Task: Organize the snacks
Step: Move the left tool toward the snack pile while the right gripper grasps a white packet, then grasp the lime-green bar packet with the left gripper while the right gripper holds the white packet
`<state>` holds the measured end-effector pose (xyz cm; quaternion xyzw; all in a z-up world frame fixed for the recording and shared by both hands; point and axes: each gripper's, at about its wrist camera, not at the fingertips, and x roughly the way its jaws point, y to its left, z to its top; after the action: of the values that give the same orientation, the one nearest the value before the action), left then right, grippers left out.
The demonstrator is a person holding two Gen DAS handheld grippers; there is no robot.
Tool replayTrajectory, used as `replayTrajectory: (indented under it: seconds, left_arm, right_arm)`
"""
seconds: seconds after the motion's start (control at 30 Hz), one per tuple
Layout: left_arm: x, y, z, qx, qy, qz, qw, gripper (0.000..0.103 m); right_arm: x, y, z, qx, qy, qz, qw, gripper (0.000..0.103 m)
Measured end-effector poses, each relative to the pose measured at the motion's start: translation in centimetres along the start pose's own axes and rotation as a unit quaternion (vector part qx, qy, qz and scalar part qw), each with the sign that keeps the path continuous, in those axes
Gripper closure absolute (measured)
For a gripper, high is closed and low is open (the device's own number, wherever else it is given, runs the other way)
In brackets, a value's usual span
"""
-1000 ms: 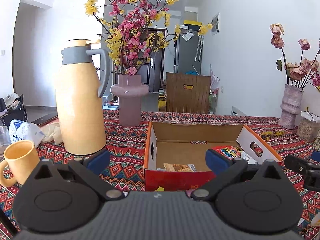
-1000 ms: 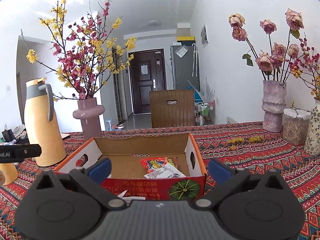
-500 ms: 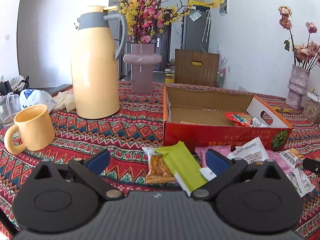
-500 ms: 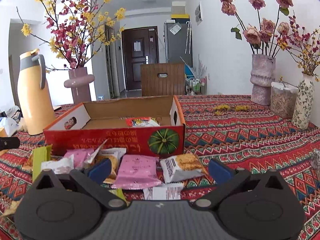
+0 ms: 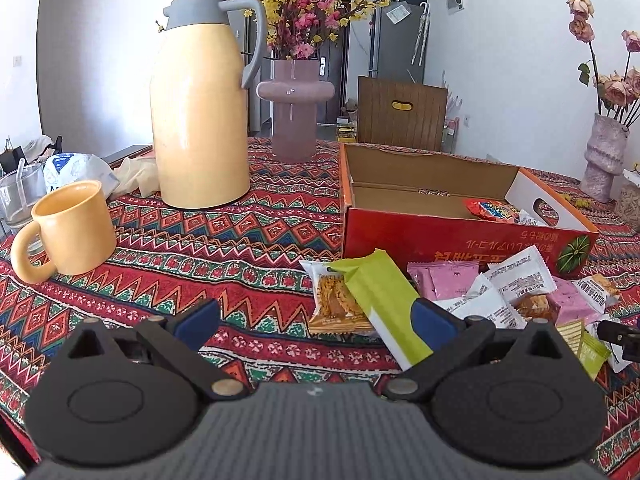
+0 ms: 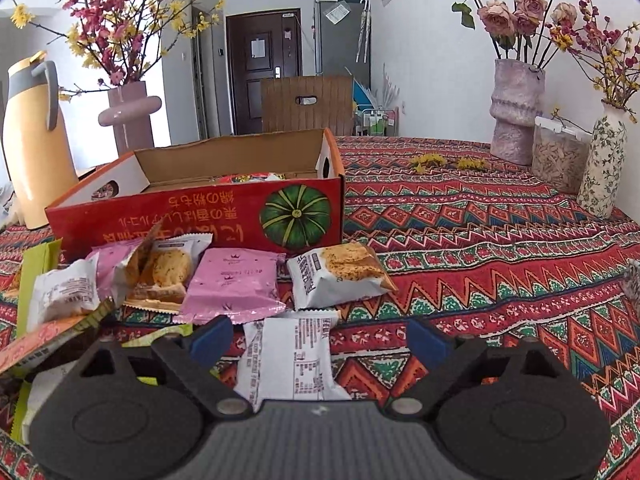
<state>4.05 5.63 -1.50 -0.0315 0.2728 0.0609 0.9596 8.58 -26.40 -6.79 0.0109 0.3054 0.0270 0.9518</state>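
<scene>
Patterned tablecloth (image 6: 500,240) holds loose snacks (image 6: 236,284) before a red box (image 6: 200,216). Right gripper (image 6: 320,338) closes around a white packet (image 6: 288,356); left gripper (image 5: 316,322) gapes empty. Slick wrapper may slip.

1 box (image 6: 200,216), 3 vases (image 6: 516,116), 1 jug (image 5: 200,120), 1 mug (image 5: 72,228), 2 pink packets (image 6: 234,284).
</scene>
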Motion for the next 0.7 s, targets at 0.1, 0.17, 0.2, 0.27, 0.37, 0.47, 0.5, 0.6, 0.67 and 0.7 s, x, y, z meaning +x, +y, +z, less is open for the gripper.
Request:
replayTrajectory:
  seconds: [0.1,0.17,0.2,0.27,0.37,0.47,0.5,0.6,0.67,0.7]
  left_arm:
    - [0.0,0.0,0.0,0.0,0.0,0.001,1.0,0.0]
    - [0.1,0.0,0.0,-0.001,0.002,0.001,1.0,0.0]
    - [0.1,0.0,0.0,-0.001,0.002,0.001,1.0,0.0]
    - [0.2,0.0,0.0,0.0,0.004,0.0,1.0,0.0]
    - [0.3,-0.2,-0.1,0.001,0.007,-0.001,1.0,0.0]
    - [0.3,-0.4,-0.1,0.003,0.008,-0.003,1.0,0.0]
    - [0.3,-0.4,-0.1,0.004,0.009,-0.003,1.0,0.0]
    - [0.3,-0.4,-0.1,0.003,0.01,-0.002,0.9999,0.0]
    - [0.3,-0.4,-0.1,0.003,0.011,-0.001,0.9999,0.0]
    - [0.3,-0.4,0.0,0.003,0.011,-0.001,0.9999,0.0]
  right_arm:
    - [0.5,0.1,0.1,-0.005,0.012,0.006,1.0,0.026]
    - [0.8,0.3,0.1,-0.013,0.02,0.009,1.0,0.027]
    - [0.9,0.4,0.1,-0.016,0.024,0.011,1.0,0.03]
    - [1.0,0.6,0.0,-0.023,0.027,0.011,0.999,0.039]
    - [0.9,0.8,0.0,-0.028,0.027,0.011,0.999,0.041]
    - [0.6,0.7,-0.1,-0.029,0.022,0.022,0.999,0.055]
    - [0.5,0.8,-0.2,-0.03,0.02,0.023,0.999,0.056]
    - [0.1,0.7,-0.4,-0.027,0.014,0.024,0.999,0.058]
    - [-0.4,0.6,-0.6,-0.026,0.007,0.024,0.999,0.06]
    - [-0.8,0.6,-0.7,-0.025,0.002,0.026,0.999,0.06]
